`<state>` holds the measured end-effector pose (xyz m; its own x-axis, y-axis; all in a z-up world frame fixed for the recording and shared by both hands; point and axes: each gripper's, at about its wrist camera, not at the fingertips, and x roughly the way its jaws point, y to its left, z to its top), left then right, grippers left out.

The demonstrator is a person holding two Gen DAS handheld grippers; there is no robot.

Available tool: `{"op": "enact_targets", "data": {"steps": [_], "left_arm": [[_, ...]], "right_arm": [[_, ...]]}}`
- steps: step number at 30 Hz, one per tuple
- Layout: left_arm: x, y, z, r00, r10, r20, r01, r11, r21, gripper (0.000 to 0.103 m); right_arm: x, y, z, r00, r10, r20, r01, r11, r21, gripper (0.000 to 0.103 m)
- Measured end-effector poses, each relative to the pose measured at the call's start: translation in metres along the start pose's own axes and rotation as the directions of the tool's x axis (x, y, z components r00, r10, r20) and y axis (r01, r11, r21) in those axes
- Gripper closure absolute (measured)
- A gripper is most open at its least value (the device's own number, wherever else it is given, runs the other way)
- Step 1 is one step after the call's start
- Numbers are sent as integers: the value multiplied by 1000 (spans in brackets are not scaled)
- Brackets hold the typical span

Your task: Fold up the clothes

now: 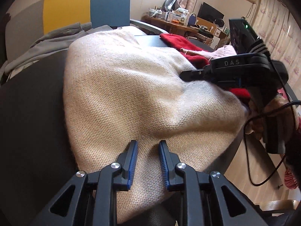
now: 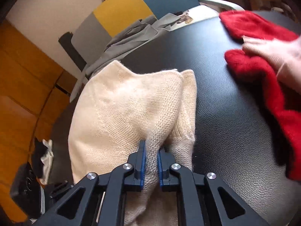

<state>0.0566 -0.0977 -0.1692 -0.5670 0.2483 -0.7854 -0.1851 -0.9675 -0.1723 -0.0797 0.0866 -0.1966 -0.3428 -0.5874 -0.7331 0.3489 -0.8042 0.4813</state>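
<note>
Sunlit and cluttered, the room shows a window and a wooden desk in the upper right of the left wrist view, with a grey, yellow and blue chair back across the upper left. Filling the lower half of both views is the dark leather-look table, which serves as the folding surface. On it, centre frame, lies the cream knitted sweater, lifted into a ridge between the two tools, likely so that one half can be carried over the other. A red garment sits at the right edge of the right wrist view, apparently set aside, and a grey garment is draped over the chair. The right gripper is clamped on a bunched fold of the sweater. The left gripper has its jaws parted with cream knit between them, not yet pinched.
</note>
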Motion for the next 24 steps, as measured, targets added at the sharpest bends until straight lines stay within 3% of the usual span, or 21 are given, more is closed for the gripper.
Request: {"op": "enact_targets", "data": {"steps": [2, 6, 8, 11, 15, 17, 19, 22, 24], "left_arm": [[-4, -3, -1, 1000, 16, 5, -17, 1000, 11, 80], [-15, -6, 0, 998, 44, 51, -45, 999, 26, 80], [-17, -1, -1, 998, 25, 49, -26, 1000, 12, 80], [-8, 4, -4, 1000, 7, 13, -7, 1000, -2, 80], [-3, 3, -8, 1000, -5, 2, 5, 1000, 5, 80], [-6, 4, -7, 1000, -14, -7, 14, 1000, -1, 80], [-14, 7, -2, 999, -37, 15, 38, 999, -33, 80], [-22, 8, 9, 996, -57, 69, 60, 997, -38, 80], [-24, 3, 14, 994, -68, 84, 69, 998, -14, 80]], "right_arm": [[-5, 10, 3, 999, -45, 5, 45, 998, -50, 94], [-38, 31, 17, 994, -43, 104, 54, 993, -102, 94], [-56, 37, 22, 986, -47, 162, 66, 991, -117, 94], [-48, 30, 18, 983, -105, 150, 123, 986, -115, 94], [-5, -8, -3, 986, -163, 42, 164, 986, -23, 94], [-6, -25, -8, 993, -87, 80, 82, 994, 70, 93], [-10, -33, -7, 995, -58, 81, 49, 993, 105, 88], [-22, -32, -4, 994, -59, 93, 50, 994, 93, 63], [-38, -28, -6, 989, -65, 136, 54, 996, 77, 60]]}}
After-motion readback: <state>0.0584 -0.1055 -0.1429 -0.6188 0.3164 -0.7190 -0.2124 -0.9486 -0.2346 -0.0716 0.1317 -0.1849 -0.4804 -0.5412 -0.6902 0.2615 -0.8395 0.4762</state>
